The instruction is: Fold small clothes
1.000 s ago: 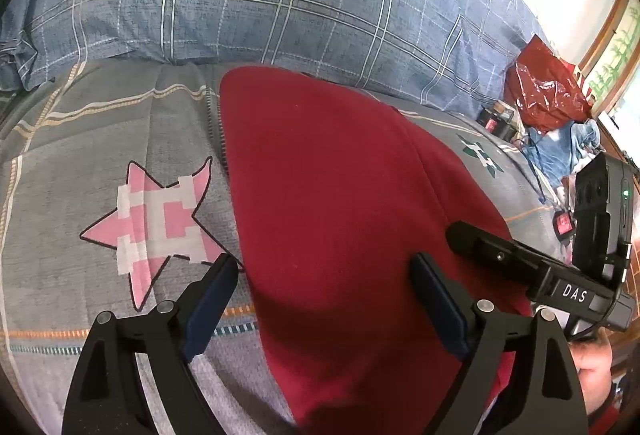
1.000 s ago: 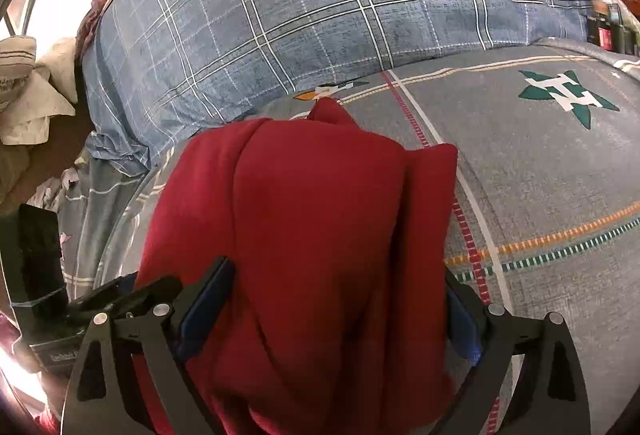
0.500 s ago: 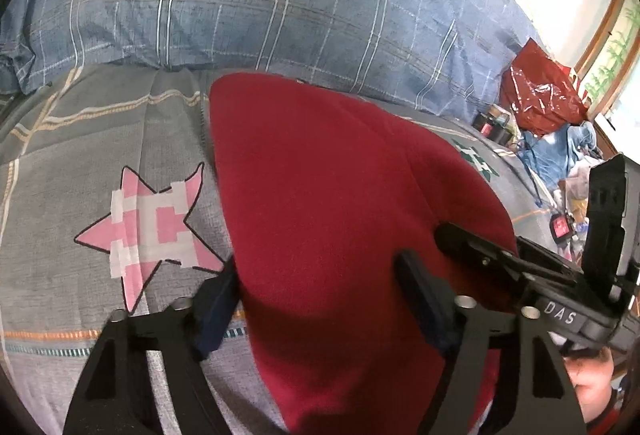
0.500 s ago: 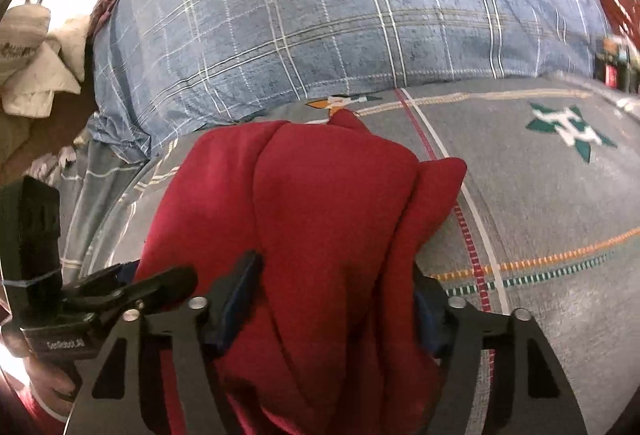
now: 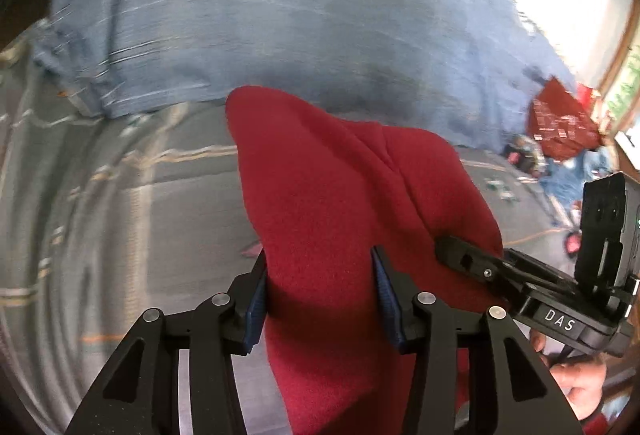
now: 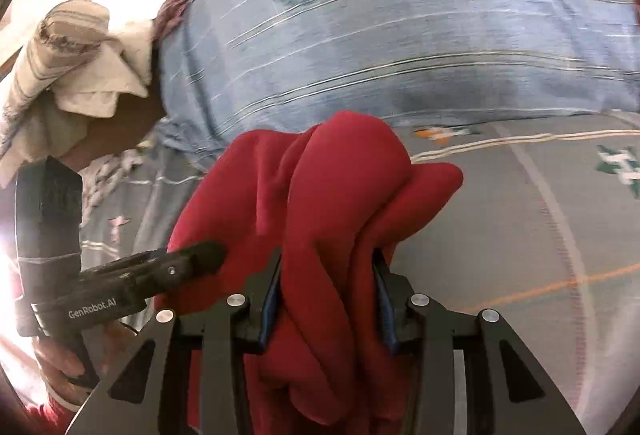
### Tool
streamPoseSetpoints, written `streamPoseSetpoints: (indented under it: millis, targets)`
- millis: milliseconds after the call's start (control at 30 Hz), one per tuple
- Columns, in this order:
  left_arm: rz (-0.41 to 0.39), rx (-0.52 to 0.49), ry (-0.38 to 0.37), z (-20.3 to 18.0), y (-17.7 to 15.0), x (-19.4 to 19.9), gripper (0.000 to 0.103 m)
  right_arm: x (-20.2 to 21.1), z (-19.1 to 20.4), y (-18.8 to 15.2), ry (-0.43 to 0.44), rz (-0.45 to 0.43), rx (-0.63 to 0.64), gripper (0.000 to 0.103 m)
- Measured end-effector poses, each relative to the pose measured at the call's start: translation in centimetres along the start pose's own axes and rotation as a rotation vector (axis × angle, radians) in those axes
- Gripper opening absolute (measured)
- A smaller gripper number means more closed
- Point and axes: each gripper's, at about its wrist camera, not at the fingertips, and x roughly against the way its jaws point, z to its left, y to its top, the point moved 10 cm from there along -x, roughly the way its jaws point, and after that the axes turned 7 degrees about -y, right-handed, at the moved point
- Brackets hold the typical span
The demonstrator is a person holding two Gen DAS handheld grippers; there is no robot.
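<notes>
Matt red fleece garment (image 5: 344, 203), soft-napped

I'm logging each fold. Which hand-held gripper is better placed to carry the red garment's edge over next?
Probably the left hand-held gripper: it pinches a single smooth layer of the red garment. The right hand-held gripper clamps a thick bunched wad of it.

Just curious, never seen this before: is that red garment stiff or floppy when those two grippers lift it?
Probably floppy: the red garment bunches into soft folds between the right gripper fingers and sags beyond the left gripper. It looks thick and fleecy, so likely grippy rather than slippery. Probably light.
</notes>
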Motion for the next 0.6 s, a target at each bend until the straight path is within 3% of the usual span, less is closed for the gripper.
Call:
streamPoseSetpoints:
  millis: [67, 167, 367, 467, 600]
  targets:
    - [0.034, 0.032, 0.056, 2.3, -1.1, -0.5, 0.047, -2.3, 0.9, -0.8, -0.008, 0.054, 0.006, 0.047]
    - [0.036, 0.072, 0.088, 4.4, -2.6, -1.0, 0.052, -3.6, -0.1, -2.1, -0.175, 0.123, 0.054, 0.050]
    - [-0.034, 0.092, 0.108, 4.1, -2.8, -1.3, 0.064, -0.3, 3.0, -0.1, -0.171, 0.016, 0.204, 0.051]
    - [-0.058, 0.063, 0.128, 3.5, -3.1, -1.1, 0.069, -2.4, 5.2, -0.7, -0.129, 0.048, 0.281, 0.051]
    - [-0.088, 0.047, 0.158, 3.7, -3.5, -0.6, 0.072, -7.1, 3.4, -4.3, -0.220, 0.139, 0.310, 0.052]
